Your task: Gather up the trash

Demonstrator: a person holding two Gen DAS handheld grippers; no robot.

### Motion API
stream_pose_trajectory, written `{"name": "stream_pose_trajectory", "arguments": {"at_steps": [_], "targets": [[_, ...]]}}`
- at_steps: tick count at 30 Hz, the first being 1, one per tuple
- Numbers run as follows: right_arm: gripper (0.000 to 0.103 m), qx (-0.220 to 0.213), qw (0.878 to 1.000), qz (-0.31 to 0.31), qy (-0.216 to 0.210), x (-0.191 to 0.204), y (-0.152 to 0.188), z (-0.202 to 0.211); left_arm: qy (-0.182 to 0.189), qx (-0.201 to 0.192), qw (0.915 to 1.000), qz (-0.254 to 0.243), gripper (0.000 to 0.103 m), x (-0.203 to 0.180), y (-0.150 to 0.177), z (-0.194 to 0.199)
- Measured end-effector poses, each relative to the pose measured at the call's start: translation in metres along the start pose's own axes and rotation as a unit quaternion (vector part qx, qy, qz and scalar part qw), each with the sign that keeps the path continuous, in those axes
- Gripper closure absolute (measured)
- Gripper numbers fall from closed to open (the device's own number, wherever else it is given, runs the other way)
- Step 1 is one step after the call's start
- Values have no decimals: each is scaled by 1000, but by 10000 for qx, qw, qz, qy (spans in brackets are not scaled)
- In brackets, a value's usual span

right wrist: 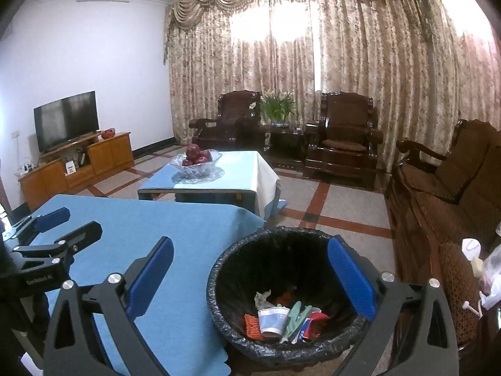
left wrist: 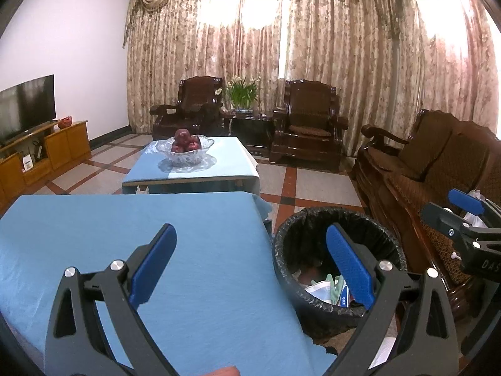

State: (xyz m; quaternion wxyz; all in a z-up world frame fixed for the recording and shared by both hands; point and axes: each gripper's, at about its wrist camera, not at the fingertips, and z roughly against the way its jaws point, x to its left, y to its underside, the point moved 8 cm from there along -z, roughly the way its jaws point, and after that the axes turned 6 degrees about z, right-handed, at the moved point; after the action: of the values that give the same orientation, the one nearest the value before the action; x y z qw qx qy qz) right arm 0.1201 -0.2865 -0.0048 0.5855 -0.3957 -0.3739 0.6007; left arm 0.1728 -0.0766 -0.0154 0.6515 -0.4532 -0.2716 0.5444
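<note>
A round bin lined with a black bag [right wrist: 313,241] stands on the floor right of the blue-clothed table [right wrist: 141,228]. Inside lie a paper cup [right wrist: 272,318], a pale green glove [right wrist: 296,316], an orange piece and red wrappers. The bin also shows in the left wrist view [left wrist: 328,219]. My right gripper [right wrist: 250,282] is open and empty, held over the bin's near left side. My left gripper [left wrist: 250,269] is open and empty over the table's right edge. Each gripper appears at the edge of the other's view, the right one [left wrist: 463,216] and the left one [right wrist: 50,225].
A second low table [right wrist: 238,169] carries a glass bowl of red apples [right wrist: 195,159]. A dark wooden sofa [right wrist: 454,194] runs along the right, with plastic bags [right wrist: 488,269] on it. Two armchairs and a plant stand by the curtains. A TV on a wooden cabinet [right wrist: 78,163] is at left.
</note>
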Motion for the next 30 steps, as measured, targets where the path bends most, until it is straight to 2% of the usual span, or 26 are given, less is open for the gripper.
{"name": "stream_pose_trajectory", "arguments": {"at_steps": [11,30], "targets": [[6,-57,10000,51,7,4,-3,7,-40,-135,9999,26,9,1,-5,15],[6,-77,9999,87,14,6,-2,9,-46,-160,9999,27,9,7,-9,19]]}}
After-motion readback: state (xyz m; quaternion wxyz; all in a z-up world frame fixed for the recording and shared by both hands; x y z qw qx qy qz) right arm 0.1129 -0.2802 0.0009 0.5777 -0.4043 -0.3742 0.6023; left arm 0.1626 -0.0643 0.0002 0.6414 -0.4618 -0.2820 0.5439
